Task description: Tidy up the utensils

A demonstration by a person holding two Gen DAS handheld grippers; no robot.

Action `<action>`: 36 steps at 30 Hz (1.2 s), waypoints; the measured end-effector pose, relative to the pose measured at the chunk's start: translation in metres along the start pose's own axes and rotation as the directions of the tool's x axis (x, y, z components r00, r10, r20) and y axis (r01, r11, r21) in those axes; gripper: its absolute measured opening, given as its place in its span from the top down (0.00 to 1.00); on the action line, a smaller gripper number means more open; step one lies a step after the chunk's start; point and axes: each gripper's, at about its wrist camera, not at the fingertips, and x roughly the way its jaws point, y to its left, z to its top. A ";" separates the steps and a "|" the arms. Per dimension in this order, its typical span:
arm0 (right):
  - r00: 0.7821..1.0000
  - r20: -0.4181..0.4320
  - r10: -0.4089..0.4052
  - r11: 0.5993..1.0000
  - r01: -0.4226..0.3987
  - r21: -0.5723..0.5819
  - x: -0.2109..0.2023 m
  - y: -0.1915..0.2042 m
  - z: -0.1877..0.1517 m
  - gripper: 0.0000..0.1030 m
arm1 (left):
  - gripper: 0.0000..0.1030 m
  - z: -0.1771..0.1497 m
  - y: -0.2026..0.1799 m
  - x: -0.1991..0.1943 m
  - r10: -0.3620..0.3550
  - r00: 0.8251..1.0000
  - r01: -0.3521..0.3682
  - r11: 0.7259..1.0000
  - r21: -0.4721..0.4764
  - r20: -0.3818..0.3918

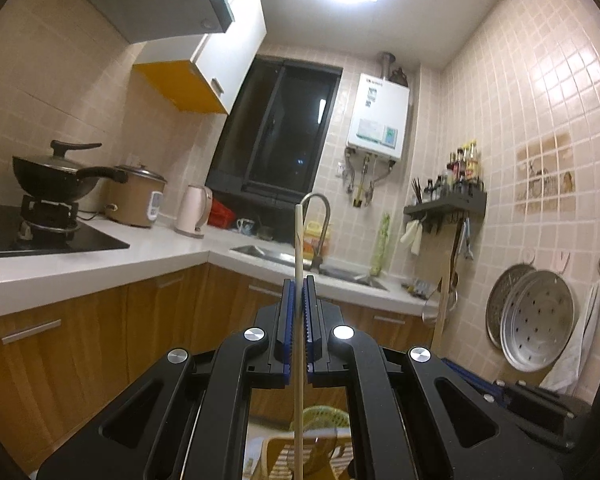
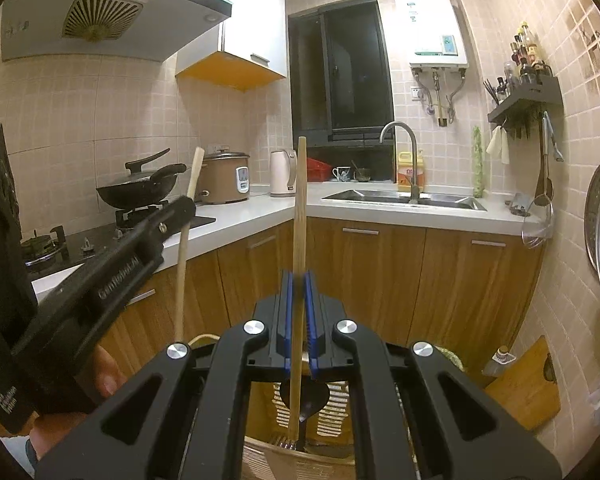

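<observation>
Left tool (image 1: 299, 284) clamped on a pale chopstick (image 1: 298, 240), upright. Right tool (image 2: 299, 280) clamped on a wooden-handled utensil (image 2: 300, 216), upright, lower end over a slatted basket (image 2: 332, 408) below.

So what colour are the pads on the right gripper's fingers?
Blue, ribbed pads on black fingers, shut on a wooden-handled utensil. Clearest in the right wrist view.

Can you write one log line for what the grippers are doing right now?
left gripper: shut on pale stick | right gripper: shut on wooden-handled fork
</observation>
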 end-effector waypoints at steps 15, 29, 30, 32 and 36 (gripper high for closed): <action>0.988 -0.109 0.108 0.993 -0.102 0.060 -0.086 -0.021 0.006 0.45 | 0.58 0.020 0.011 -0.079 -0.097 0.969 0.099 0.995 -0.002 -0.228; 0.871 -0.491 -0.024 0.992 0.083 0.099 -0.171 -0.050 -0.078 0.45 | 0.53 -0.058 -0.012 -0.129 -0.186 0.652 0.183 0.979 -0.086 -0.735; 0.851 -0.525 -0.012 0.986 0.096 0.134 -0.171 -0.058 -0.094 0.45 | 0.54 -0.071 -0.015 -0.129 -0.195 0.608 0.195 0.976 -0.093 -0.769; 0.827 -0.562 0.014 0.977 0.108 0.183 -0.174 -0.068 -0.116 0.45 | 0.55 -0.092 -0.021 -0.131 -0.203 0.547 0.218 0.971 -0.095 -0.812; 0.827 -0.557 0.082 0.964 0.076 0.255 -0.178 -0.079 -0.149 0.45 | 0.55 -0.127 -0.036 -0.134 -0.210 0.446 0.276 0.957 -0.090 -0.870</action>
